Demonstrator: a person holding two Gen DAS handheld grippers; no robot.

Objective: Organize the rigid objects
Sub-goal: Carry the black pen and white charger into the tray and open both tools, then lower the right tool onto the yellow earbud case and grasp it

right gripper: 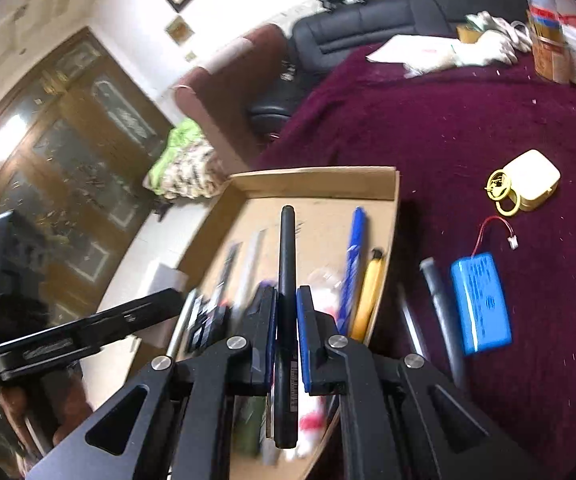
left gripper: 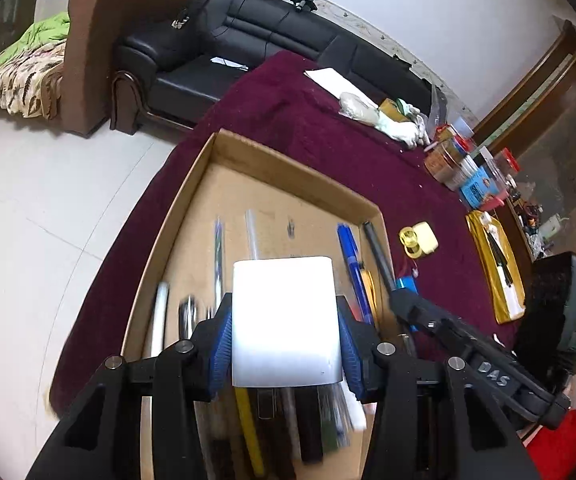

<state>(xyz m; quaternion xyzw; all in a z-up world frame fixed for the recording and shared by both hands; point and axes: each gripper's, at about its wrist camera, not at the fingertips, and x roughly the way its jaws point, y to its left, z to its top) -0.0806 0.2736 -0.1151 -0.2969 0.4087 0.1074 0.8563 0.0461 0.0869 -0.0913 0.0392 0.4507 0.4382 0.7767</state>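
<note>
Surface under a maroon cloth (right gripper: 467,120), shallow cardboard tray (left gripper: 224,148) near its front edge, blue battery pack (right gripper: 481,300) with red lead beside the tray, yellow tape dispenser (right gripper: 527,184) further back, white papers (left gripper: 327,78), jars and boxes (left gripper: 455,160) along the far side

A plain white rectangular block (left gripper: 284,322) sits against blue ribbed gripper pads (left gripper: 220,346); a matte black pen (right gripper: 286,280), a brown cardboard tray (right gripper: 383,216), a dark maroon fuzzy cloth (right gripper: 467,120), and a bright blue battery pack (right gripper: 481,302) with what look like red leads.
</note>
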